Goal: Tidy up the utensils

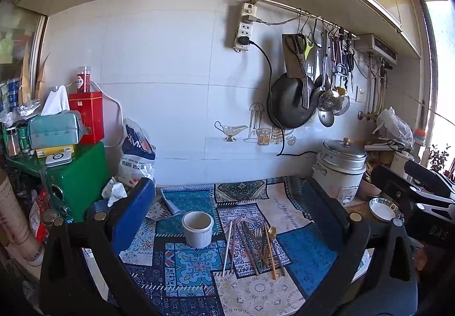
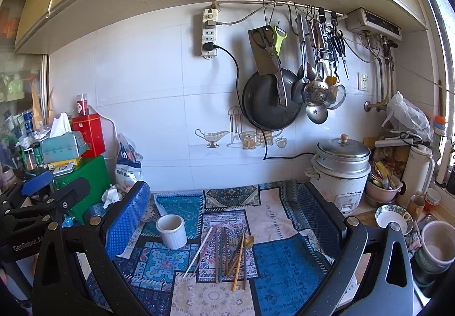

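A white ceramic holder cup (image 1: 197, 229) stands empty on the patterned cloth (image 1: 307, 253); it also shows in the right wrist view (image 2: 171, 231). Right of it lies a loose bunch of utensils (image 1: 253, 247): a white chopstick (image 1: 227, 247), dark and wooden chopsticks, a fork and a gold spoon (image 1: 270, 233). The bunch also shows in the right wrist view (image 2: 227, 253). My left gripper (image 1: 227, 210) is open and empty, held above the cup and utensils. My right gripper (image 2: 224, 213) is open and empty, above the utensils. Each gripper's body shows at the edge of the other's view.
A rice cooker (image 2: 339, 174) stands at the back right, with bowls (image 2: 394, 218) and cups beside it. A green box (image 1: 79, 176) with a tissue box and red tin sits at the left. A pan (image 2: 270, 101) and ladles hang on the wall.
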Demonstrator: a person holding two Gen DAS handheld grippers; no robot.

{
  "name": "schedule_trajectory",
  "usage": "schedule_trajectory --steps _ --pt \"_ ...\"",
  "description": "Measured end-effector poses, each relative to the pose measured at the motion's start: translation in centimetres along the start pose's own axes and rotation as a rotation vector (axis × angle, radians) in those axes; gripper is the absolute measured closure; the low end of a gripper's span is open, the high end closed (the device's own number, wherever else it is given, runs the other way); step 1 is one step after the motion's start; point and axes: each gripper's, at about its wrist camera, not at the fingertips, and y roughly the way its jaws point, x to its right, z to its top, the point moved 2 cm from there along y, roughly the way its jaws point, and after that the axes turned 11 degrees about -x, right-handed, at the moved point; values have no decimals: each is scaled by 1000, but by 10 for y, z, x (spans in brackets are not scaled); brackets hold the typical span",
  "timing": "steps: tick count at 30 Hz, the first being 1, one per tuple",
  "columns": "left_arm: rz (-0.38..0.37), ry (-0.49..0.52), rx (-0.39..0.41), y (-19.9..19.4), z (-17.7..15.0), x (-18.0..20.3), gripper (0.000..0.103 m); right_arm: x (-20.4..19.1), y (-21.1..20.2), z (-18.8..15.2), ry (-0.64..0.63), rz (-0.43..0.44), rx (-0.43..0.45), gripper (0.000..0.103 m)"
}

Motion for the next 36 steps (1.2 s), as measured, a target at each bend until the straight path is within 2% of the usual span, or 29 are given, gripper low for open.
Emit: schedule_trajectory --steps 36 --pt "8 6 -10 8 6 6 0 5 9 -2 9 -1 -14 0"
